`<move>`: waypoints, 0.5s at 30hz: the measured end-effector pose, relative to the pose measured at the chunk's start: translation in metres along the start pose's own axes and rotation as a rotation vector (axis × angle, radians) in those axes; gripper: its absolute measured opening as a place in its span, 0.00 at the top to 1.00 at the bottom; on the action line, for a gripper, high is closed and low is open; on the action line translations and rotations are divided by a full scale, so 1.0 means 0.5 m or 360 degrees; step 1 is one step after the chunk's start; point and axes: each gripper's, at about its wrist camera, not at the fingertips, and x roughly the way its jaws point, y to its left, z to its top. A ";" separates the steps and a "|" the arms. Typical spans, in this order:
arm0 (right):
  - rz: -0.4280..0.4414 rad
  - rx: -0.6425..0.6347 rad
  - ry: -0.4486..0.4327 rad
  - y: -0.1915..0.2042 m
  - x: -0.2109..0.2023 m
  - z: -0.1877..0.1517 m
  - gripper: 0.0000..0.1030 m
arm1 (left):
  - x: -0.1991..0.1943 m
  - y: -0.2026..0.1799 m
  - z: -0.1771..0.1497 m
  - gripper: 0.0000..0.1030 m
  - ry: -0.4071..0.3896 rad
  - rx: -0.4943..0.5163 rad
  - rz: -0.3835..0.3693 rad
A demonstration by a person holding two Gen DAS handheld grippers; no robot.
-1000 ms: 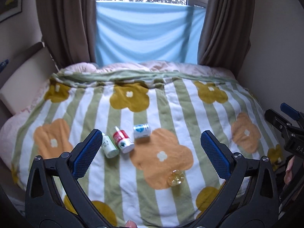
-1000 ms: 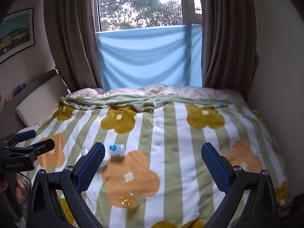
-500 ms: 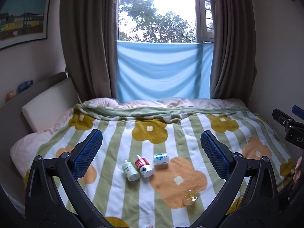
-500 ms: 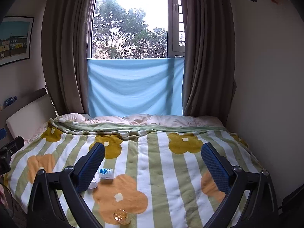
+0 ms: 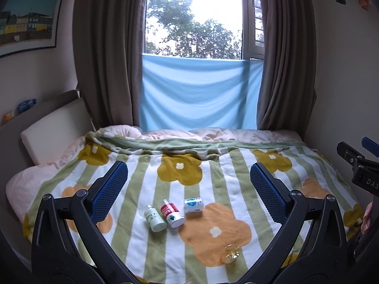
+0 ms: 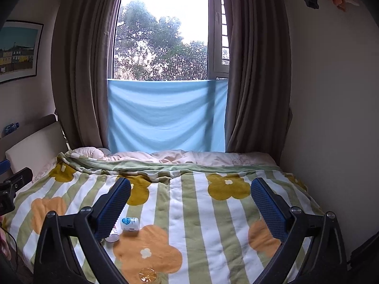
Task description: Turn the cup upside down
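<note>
Flowery striped bed blanket (image 5: pixel 227 189) low in frame, small clear amber glass cup (image 5: pixel 230 252) bottom centre; left tongs (image 5: pixel 188 190) and right tongs (image 6: pixel 190 200) wide open, holding nothing.

Daylit window (image 5: pixel 194 16) between brown curtains (image 5: pixel 109 52) above a flowered bed (image 5: pixel 213 165).

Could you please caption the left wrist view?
Open hand-held gripper above a quilt with three bottles and a small cup.

Cup (image 5: pixel 230 252): clear amber, glossy (glass or plastic, can't tell). Blanket (image 5: pixel 227 189): soft matt fleecy cloth. Three bottles (image 5: pixel 172 214): smooth plastic, printed labels. Both grippers: matt black plastic, pads (image 5: pixel 109 194) blue with rough dimpled texture. Curtains (image 6: pixel 258 71): matt woven cloth.
</note>
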 end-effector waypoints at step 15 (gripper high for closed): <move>0.0010 0.0004 0.0000 0.006 0.002 -0.008 0.02 | -0.001 0.002 -0.002 0.00 0.0006 0.0010 -0.0003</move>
